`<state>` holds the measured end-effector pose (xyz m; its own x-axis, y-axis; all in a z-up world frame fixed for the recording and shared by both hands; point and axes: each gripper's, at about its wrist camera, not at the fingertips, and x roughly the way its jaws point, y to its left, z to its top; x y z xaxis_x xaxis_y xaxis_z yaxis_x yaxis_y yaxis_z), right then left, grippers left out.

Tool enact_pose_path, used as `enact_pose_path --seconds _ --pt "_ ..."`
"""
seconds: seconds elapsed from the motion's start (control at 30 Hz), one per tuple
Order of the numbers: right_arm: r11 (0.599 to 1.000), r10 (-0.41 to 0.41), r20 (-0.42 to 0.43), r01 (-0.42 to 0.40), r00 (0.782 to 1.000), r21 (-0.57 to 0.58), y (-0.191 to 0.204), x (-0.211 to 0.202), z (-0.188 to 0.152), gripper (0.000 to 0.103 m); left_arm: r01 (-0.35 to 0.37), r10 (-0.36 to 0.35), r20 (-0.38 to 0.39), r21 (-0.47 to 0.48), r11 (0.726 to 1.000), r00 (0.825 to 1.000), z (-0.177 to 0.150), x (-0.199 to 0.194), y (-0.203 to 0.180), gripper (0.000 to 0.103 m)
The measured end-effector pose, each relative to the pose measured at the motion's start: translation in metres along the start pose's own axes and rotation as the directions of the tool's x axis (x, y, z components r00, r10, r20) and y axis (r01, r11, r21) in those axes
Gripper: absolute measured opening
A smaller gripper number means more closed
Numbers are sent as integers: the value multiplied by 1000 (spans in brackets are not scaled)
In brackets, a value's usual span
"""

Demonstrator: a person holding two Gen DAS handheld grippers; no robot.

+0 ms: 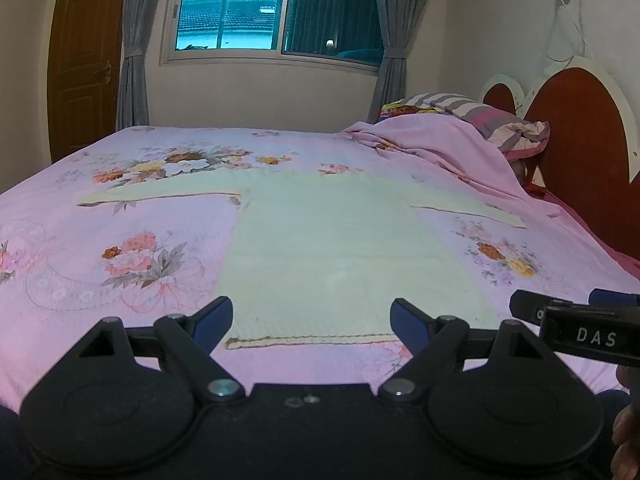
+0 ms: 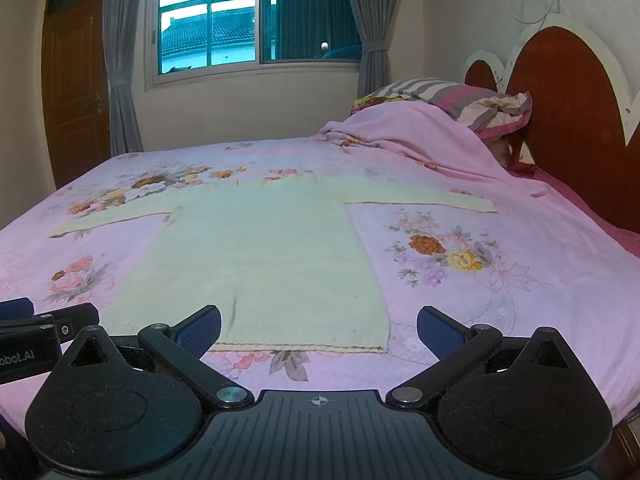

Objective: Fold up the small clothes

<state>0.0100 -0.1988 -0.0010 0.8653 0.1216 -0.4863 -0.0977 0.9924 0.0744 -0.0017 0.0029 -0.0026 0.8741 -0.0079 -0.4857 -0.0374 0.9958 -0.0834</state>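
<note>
Both wrist views low at near bed (image 1: 120, 264) edge, facing far window (image 2: 256, 24); share sweater (image 2: 256, 256), left view further left.

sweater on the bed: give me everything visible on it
The sweater is a pale cream, knit-looking long-sleeved top, lying flat on the pink floral bedspread. Both sleeves are spread straight out sideways and its hem, edged with a darker line, faces the cameras. It is fully unfolded. Both the left gripper and the right gripper are open near the hem, neither touching it.
</note>
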Motion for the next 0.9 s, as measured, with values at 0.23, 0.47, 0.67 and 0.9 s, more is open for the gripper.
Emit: enact_pose_path --seconds 0.23,0.47,0.67,0.9 --pt "1000 0 2 0 1000 1 1 0 0 103 7 -7 8 -5 1000 1000 -2 -2 1 86" --pt "1000 1 5 -1 1000 2 2 -2 -1 103 10 -10 7 -7 1000 1000 -1 -2 1 86" --pt "1000 0 6 0 1000 3 4 -3 -1 103 9 -9 10 -9 1000 1000 -1 -2 2 86" --pt "1000 4 4 -4 1000 5 4 -4 -1 103 9 -9 10 -9 1000 1000 -1 -2 0 86"
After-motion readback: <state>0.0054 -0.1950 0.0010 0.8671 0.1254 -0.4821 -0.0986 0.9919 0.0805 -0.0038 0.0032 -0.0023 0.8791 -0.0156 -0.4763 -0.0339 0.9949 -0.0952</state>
